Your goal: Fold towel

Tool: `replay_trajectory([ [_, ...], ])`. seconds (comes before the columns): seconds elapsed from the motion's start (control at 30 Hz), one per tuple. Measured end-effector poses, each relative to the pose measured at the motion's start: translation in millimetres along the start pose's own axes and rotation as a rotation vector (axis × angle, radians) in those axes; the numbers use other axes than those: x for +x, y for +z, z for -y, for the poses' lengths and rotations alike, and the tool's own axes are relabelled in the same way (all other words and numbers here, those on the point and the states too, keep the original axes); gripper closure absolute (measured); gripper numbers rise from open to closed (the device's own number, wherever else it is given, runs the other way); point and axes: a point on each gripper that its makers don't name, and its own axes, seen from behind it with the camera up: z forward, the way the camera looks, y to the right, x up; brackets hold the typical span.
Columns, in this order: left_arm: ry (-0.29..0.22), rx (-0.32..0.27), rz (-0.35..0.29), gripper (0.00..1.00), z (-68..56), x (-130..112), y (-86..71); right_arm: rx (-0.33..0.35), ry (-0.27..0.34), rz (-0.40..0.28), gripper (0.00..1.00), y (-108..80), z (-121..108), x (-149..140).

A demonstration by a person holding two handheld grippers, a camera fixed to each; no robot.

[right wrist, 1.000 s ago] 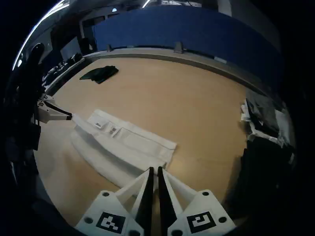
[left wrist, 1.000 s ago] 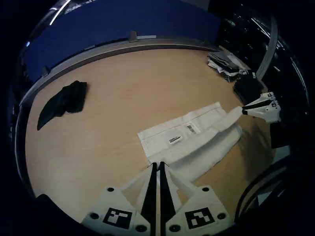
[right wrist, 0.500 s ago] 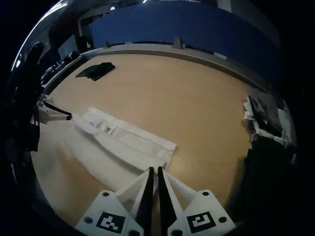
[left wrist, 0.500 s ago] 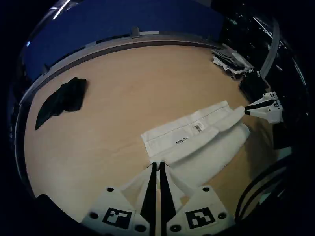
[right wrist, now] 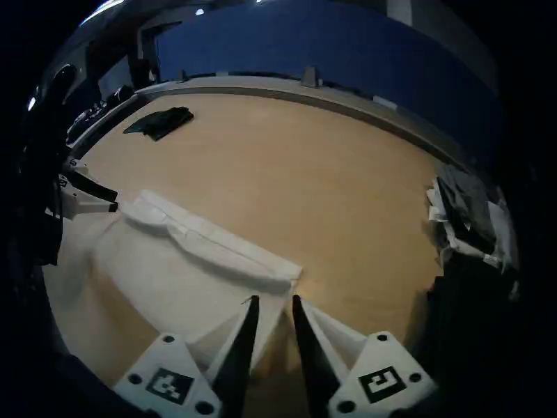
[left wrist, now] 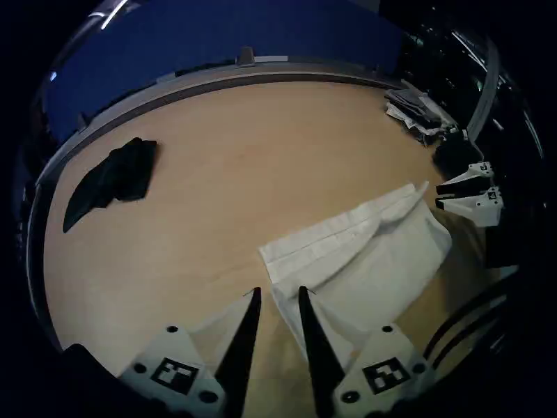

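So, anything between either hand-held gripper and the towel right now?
Nothing visible. The left hand-held gripper and right hand-held gripper are both open, right at the near edge of the white towel. The dark cloth and clothes pile lie well off to the sides.

The towel (left wrist: 362,258) is white and the table (left wrist: 230,167) is light brown wood. The cloth (left wrist: 111,177) is black and the wall (left wrist: 209,35) is blue. The left gripper (left wrist: 278,289) and right gripper (right wrist: 273,298) are white and black, with black-and-white square marks (left wrist: 170,373).
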Motion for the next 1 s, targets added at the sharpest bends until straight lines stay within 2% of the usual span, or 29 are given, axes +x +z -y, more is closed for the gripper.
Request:
replay_trajectory([
  [0.1, -0.016, 0.002, -0.009, 0.33, 1.5, 3, -3.0, -0.010, 0.001, -0.010, 0.45, -0.4, -3, 2],
  [0.17, -0.025, 0.000, -0.014, 0.19, 2.1, 5, -4.9, -0.013, 0.004, -0.013, 0.43, -1.2, -5, 3],
  [0.23, -0.029, 0.002, -0.019, 0.13, 2.6, 6, -6.4, -0.014, 0.006, -0.018, 0.41, -1.9, -6, 4],
  [0.3, -0.030, 0.005, -0.024, 0.13, 3.1, 6, -7.7, -0.015, 0.009, -0.023, 0.31, -2.9, -7, 4],
  [0.4, -0.023, 0.015, -0.028, 0.06, 3.1, 6, -9.3, -0.014, 0.009, -0.027, 0.12, -5.2, -7, 4],
  [0.43, -0.021, 0.016, -0.029, 0.05, 2.5, 5, -9.8, -0.014, 0.008, -0.028, 0.09, -6.2, -7, 3],
  [0.77, -0.029, 0.030, -0.038, 0.05, 0.7, -1, -22.4, -0.008, 0.007, -0.023, 0.08, -14.4, -5, -9],
  [1.0, -0.055, 0.042, -0.025, 0.05, 5.0, -25, -39.0, 0.003, 0.005, -0.006, 0.08, -23.1, 2, -27],
])
